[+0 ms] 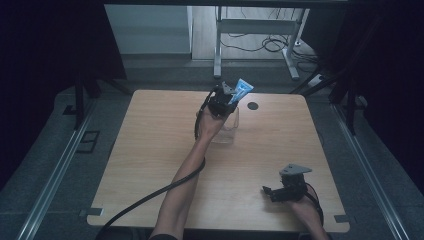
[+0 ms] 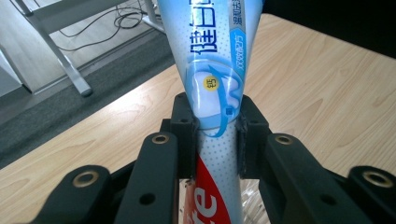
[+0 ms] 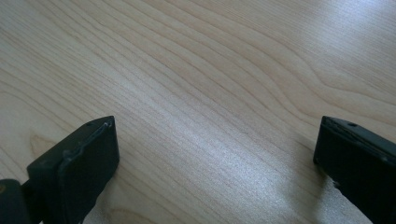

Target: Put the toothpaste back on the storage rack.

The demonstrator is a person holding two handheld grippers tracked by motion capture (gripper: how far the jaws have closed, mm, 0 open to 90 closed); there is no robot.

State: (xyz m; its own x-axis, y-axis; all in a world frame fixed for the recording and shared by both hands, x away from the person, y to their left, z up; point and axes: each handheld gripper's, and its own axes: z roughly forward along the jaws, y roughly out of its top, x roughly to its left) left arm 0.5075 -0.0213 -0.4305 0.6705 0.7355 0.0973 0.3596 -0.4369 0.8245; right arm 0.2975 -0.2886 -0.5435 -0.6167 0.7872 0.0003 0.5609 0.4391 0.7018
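A blue, white and red toothpaste tube (image 2: 212, 79) stands upright between the black jaws of my left gripper (image 2: 215, 126), which is shut on its middle. In the high view the left gripper (image 1: 223, 100) holds the tube (image 1: 242, 89) over a clear glass cup (image 1: 227, 126) at the far middle of the wooden table (image 1: 150, 150). The tube's lower end points down toward the cup. My right gripper (image 1: 268, 192) rests low near the table's front right, jaws wide apart, and the right gripper (image 3: 215, 154) has only bare wood between them.
A small dark round hole (image 1: 253, 105) sits in the tabletop just right of the cup. Beyond the far edge stand white desk legs (image 1: 217, 45) with cables on the floor. A black cable (image 1: 150, 197) trails from the left gripper along the forearm.
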